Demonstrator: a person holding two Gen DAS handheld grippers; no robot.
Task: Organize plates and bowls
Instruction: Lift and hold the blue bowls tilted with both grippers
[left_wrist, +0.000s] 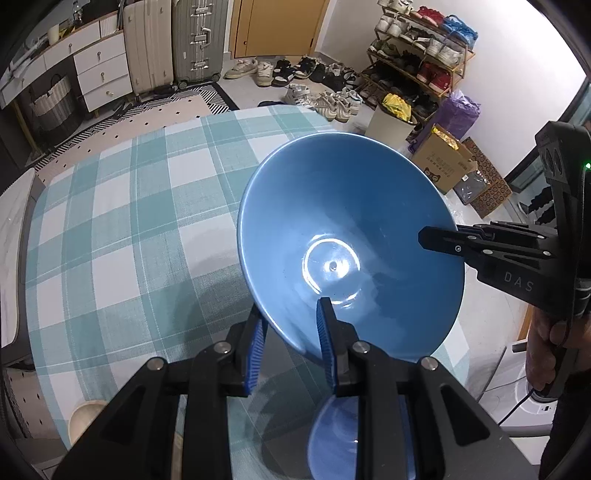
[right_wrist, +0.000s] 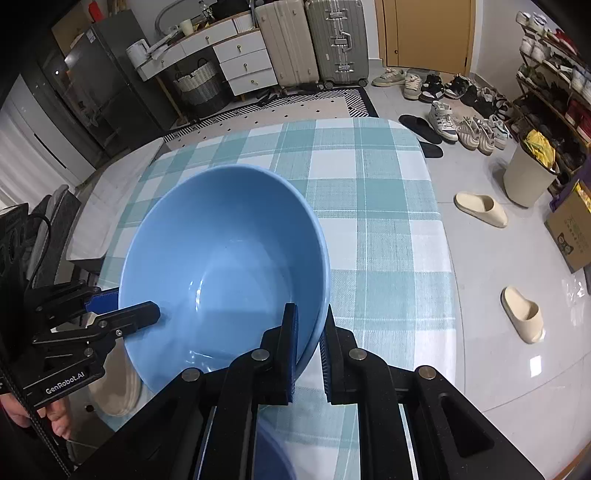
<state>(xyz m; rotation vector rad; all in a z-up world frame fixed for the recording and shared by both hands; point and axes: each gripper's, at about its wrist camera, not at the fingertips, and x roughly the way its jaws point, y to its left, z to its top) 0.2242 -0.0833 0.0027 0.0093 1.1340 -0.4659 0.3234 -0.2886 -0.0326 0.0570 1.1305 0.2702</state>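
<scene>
Checked cloth in pale teal and white covers the table (right_wrist: 388, 236), which stands in a room with suitcases, drawers and a crowded shoe rack. Above the cloth hangs a large blue bowl (left_wrist: 351, 236) of smooth, glossy ceramic — round, deep, with a thin rim. It is tilted, its open mouth facing up toward both cameras and its base toward the cloth, clear of the surface.

Both tools pinch its rim on opposite sides. The left tool (left_wrist: 291, 343) grips the wall with one ribbed blue pad inside the bowl and one outside; the right tool (right_wrist: 309, 350) does likewise.

Only the left wrist view shows a second blue dish (left_wrist: 334, 439) on the cloth below the tool, near the table's near edge, and a pale bowl (left_wrist: 86, 417) at the near-left corner. Only the right wrist view shows cream slippers (right_wrist: 522, 314) on the tiled floor.
</scene>
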